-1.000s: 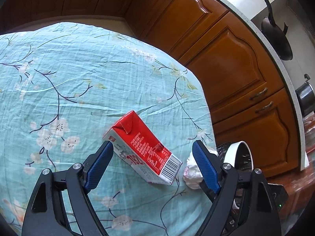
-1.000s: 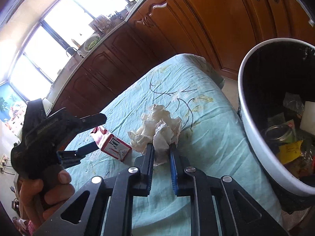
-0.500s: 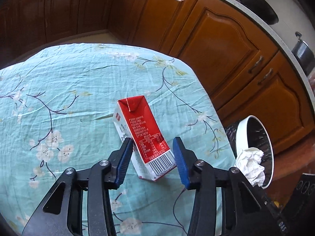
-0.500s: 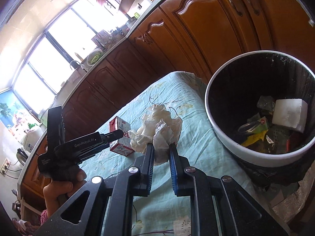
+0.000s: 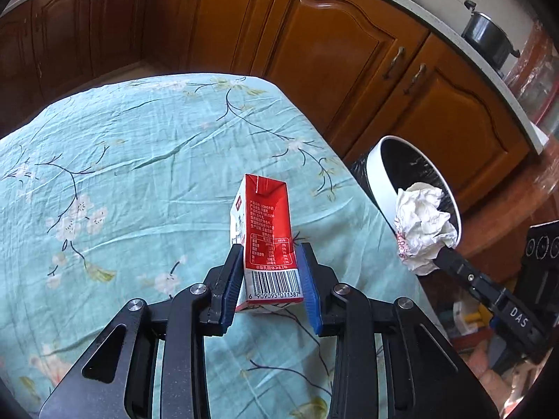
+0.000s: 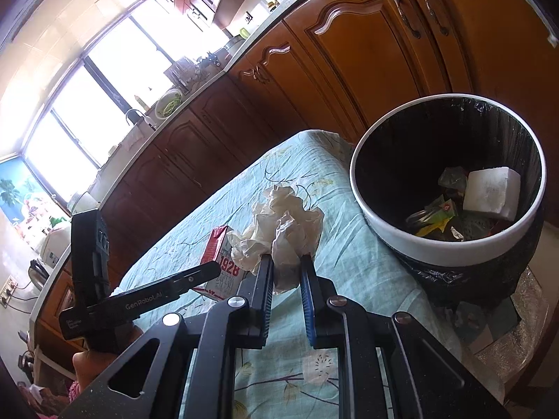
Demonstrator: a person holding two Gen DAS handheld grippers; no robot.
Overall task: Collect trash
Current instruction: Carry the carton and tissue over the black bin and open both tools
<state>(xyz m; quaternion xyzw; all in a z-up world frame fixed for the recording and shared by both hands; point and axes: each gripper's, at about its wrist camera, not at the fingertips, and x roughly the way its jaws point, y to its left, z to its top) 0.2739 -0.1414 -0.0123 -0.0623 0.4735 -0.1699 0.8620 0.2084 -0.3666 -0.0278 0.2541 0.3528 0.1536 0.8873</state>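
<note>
My left gripper (image 5: 269, 260) is shut on a red and white milk carton (image 5: 266, 234), held above the table. The carton also shows in the right wrist view (image 6: 223, 258), with the left gripper (image 6: 206, 272) on it. My right gripper (image 6: 285, 265) is shut on a crumpled white paper ball (image 6: 279, 230) and holds it above the table edge, left of the bin. The paper ball shows in the left wrist view (image 5: 422, 225) in front of the bin mouth. The white-rimmed bin (image 6: 363, 206) with a black liner holds several pieces of trash.
The table has a teal floral cloth (image 5: 139, 174). The bin (image 5: 375, 174) stands off its right edge. Brown wooden cabinets (image 5: 349, 59) run behind under a counter with a black pot (image 5: 485, 35). A bright window (image 6: 104, 97) is at the far left.
My left gripper closed on the carton and raised it off the cloth. My right gripper lifted the paper ball and carried it toward the bin.
</note>
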